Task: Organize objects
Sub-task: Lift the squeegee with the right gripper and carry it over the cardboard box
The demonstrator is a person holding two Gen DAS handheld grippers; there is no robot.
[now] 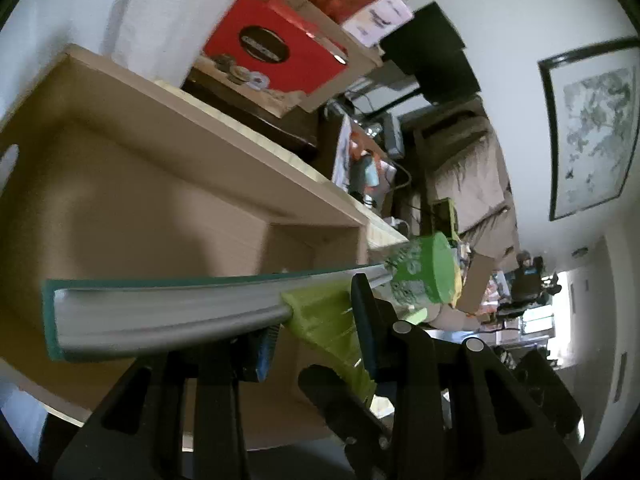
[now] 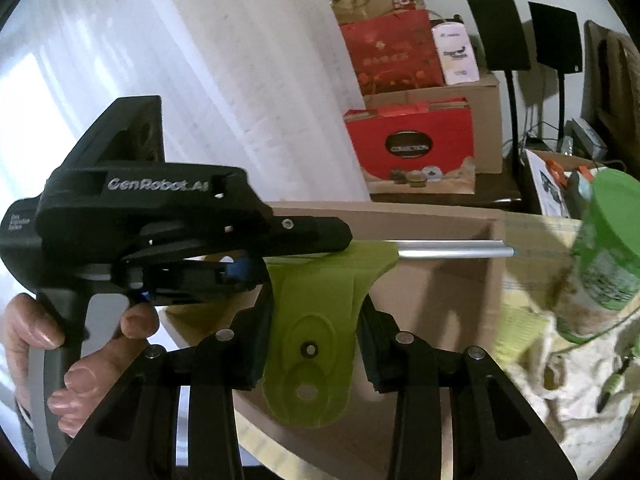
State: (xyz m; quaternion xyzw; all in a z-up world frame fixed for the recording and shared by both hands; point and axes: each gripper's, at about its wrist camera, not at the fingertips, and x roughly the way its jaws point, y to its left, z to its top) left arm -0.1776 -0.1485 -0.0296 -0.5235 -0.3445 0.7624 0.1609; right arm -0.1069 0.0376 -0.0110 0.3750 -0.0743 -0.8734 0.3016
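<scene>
My left gripper (image 1: 316,344) is shut on a teal-covered book (image 1: 168,312), held flat with its page edges facing the camera, in front of an open cardboard box (image 1: 160,200). A lime-green plastic bracket (image 1: 324,320) is also clamped between the jaws. In the right wrist view my right gripper (image 2: 312,344) is shut on the same lime-green bracket (image 2: 312,320), with the book's edge (image 2: 452,250) showing past it. The left gripper's black body (image 2: 160,216) and the hand holding it are at the left.
A green-lidded jar (image 2: 604,248) stands at the right on a cream cloth (image 2: 580,380). Red gift boxes (image 2: 412,152) and cardboard cartons are stacked by the white wall. Black speakers (image 2: 496,28), cables and a sofa (image 1: 472,184) lie beyond.
</scene>
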